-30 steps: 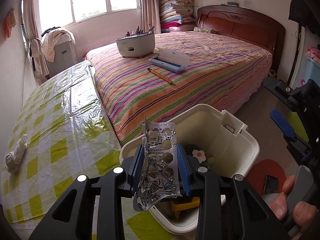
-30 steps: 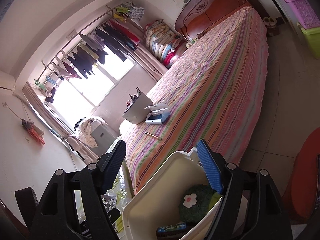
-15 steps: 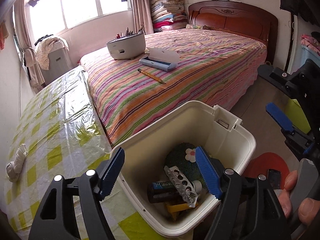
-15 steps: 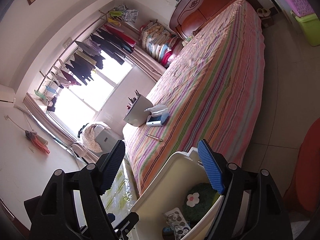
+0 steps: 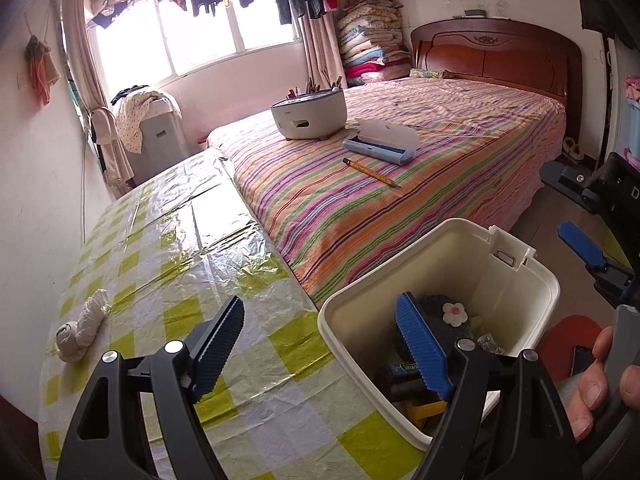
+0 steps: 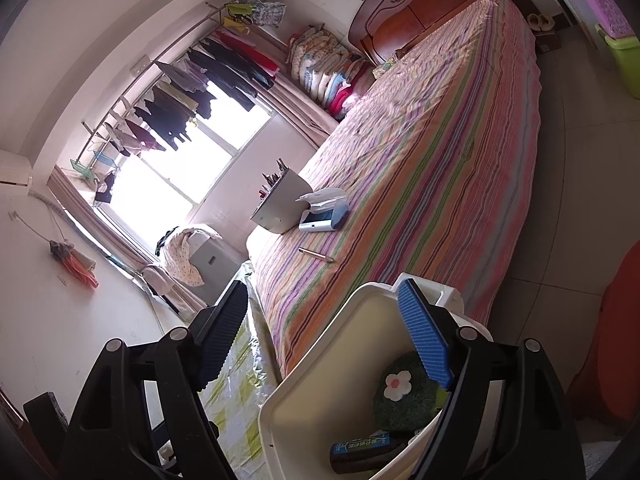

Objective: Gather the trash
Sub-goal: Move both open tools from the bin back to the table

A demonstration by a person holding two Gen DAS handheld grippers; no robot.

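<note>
The white trash bin point(image 5: 516, 276) is seen at the lower right of the left wrist view, mouth upward, beside the table's edge and close to the bed. Inside it lie a dark bottle point(image 5: 394, 374) on its side, long axis running left to right, a dark green scrubber with a white flower point(image 5: 455, 314), a yellow piece point(image 5: 424, 412) and a crumpled foil item point(image 5: 490, 342). In the right wrist view the bottle point(image 6: 360, 450) shows a blue label whose writing cannot be read.

The left gripper point(image 5: 320, 354) is held spread wide, nothing between its blue pads, one over the tablecloth and one over the bin. The right gripper point(image 6: 324, 342) is likewise spread and empty, above the bin point(image 6: 320, 384).

At lower left, a knotted white bag point(image 5: 82, 326) lies on the table point(image 5: 168, 264), its long axis slanting toward the upper right. The table carries a glossy yellow-green checked cover. On the striped bed point(image 5: 440, 152), in the upper centre, rest a white holder of pens point(image 5: 308, 114), an open blue case point(image 5: 380, 146) and a pencil point(image 5: 372, 172). Laundry hangs at the window.
</note>
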